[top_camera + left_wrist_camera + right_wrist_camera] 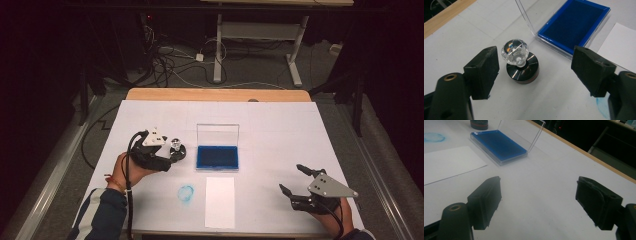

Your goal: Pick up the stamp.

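Crystal-knobbed stamp (520,62) between spread left gripper (535,72), seemingly untouched; right gripper (537,202) spread, empty

Room around the stamp

Bare table is lying open beside the stamp (521,63); the ink pad's upright clear lid (529,18) is blocking its far side.

A stamp (177,148) stands on the table (280,125) left of centre in the high view, just left of the open ink pad case (217,156), whose lid (217,134) rises at its far edge. Below the case lies a paper sheet (220,201), with an ink smudge (186,193) just left of it. The left gripper (167,155) sits beside the stamp; the right gripper (295,180) sits at lower right, well apart.
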`<action>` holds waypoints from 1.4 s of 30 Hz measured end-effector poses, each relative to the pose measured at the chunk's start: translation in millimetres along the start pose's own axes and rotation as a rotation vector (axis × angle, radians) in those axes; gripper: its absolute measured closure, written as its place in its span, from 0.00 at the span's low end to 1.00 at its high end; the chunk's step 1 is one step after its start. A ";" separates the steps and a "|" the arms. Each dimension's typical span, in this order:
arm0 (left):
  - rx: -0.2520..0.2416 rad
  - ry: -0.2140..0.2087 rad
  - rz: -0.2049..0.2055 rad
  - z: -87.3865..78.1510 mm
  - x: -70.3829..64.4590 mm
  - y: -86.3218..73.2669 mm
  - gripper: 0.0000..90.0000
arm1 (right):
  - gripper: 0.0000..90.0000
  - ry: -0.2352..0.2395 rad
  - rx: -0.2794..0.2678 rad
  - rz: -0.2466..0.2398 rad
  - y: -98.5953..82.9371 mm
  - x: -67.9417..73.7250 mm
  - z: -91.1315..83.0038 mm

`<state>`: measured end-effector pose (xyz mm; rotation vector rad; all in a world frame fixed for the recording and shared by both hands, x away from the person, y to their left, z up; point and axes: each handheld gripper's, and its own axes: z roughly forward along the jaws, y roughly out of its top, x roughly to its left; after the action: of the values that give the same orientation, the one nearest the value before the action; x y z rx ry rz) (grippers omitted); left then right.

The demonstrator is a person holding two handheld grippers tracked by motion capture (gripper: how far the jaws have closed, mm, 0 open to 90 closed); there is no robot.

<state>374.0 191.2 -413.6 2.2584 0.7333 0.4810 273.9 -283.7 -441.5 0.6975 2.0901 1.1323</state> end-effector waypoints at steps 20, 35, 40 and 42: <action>0.142 -0.062 -0.024 29.4 27.8 17.8 0.24 | 0.23 0.028 0.019 -0.012 2.1 2.2 7.1; 0.291 -0.129 -0.027 50.8 42.4 29.4 0.39 | 0.23 0.049 0.031 -0.018 2.9 3.3 10.6; 0.291 -0.156 -0.038 52.5 45.8 29.7 0.43 | 0.23 0.057 0.034 -0.023 2.8 3.7 11.3; 0.285 -0.161 -0.039 51.3 46.3 30.1 0.47 | 0.24 0.061 0.034 -0.023 2.9 3.8 11.6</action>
<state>447.5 176.2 -421.3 2.5054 0.8022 0.1812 280.6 -273.6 -444.9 0.6612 2.1676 1.1205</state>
